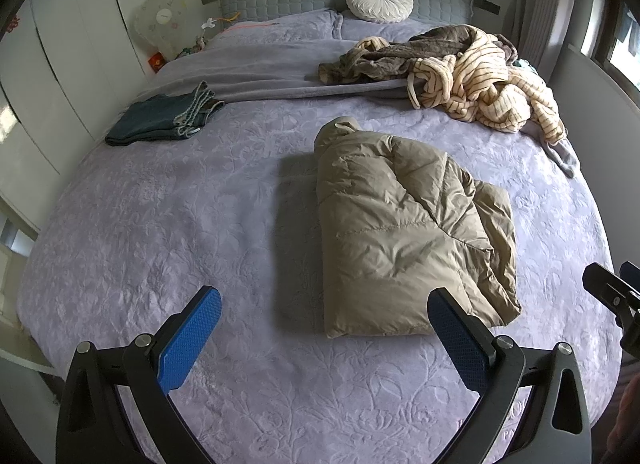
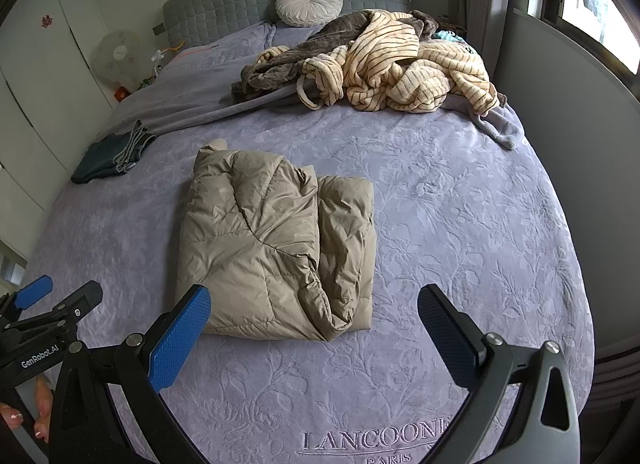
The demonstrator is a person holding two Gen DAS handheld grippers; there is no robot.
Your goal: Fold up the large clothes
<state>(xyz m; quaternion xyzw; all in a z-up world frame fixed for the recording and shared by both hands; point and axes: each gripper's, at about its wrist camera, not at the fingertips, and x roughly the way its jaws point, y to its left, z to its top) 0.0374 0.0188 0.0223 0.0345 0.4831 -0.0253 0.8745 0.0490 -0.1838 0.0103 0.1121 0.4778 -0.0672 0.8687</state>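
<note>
left wrist view puts the folded tan puffer jacket [image 1: 408, 236] just ahead of our left tongs [image 1: 324, 328], its near edge beside the right finger; from our right tongs [image 2: 314, 324] it lies ahead and to the left. both tongs hang spread wide, holding nothing. the jacket looks done, so we judge the next grab belongs to the striped robe [image 2: 404, 63] heaped far ahead of the right tongs. we should pinch one clear edge, not a bunch, and drag it clear of the jeans [image 1: 160, 119] far left.
</note>
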